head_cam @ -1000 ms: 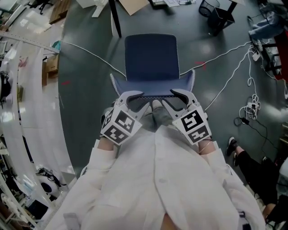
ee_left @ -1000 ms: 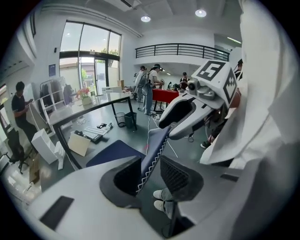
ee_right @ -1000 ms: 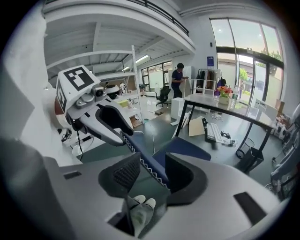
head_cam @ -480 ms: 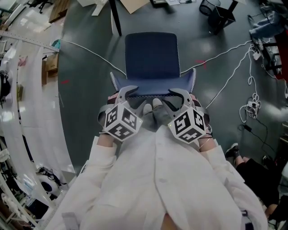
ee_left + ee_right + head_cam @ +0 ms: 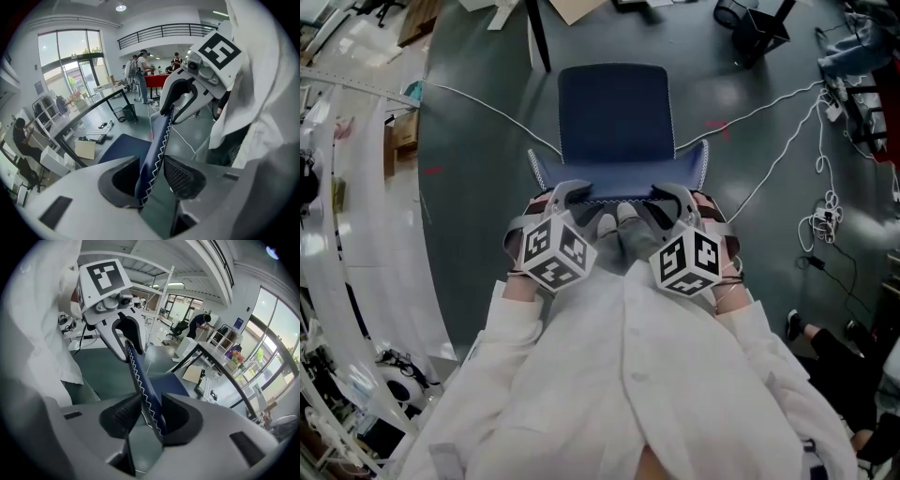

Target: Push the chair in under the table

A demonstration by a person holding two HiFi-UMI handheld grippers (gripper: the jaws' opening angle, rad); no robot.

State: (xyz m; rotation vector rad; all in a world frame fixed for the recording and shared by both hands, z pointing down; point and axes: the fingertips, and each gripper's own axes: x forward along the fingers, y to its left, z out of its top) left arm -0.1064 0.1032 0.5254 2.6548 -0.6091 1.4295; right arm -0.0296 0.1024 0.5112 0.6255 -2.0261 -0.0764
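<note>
Both grippers now straddle the chair's backrest

The blue chair [image 5: 614, 112] stands out on the dark floor [image 5: 478, 187] with its seat toward the far side, near of a black table leg [image 5: 537, 37], and sits about where it did a second ago. The left gripper [image 5: 567, 194] and right gripper [image 5: 670, 194] lay flatter then. They have since rolled and dropped over the backrest [image 5: 619, 176]. The right jaws stand apart around its top edge. The left jaws are closing with the edge between them, not yet pinched.

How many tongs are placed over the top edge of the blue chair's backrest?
2. The left tongs straddle the backrest near its left corner, jaws closing; the right tongs straddle it near its right corner, jaws apart.
</note>
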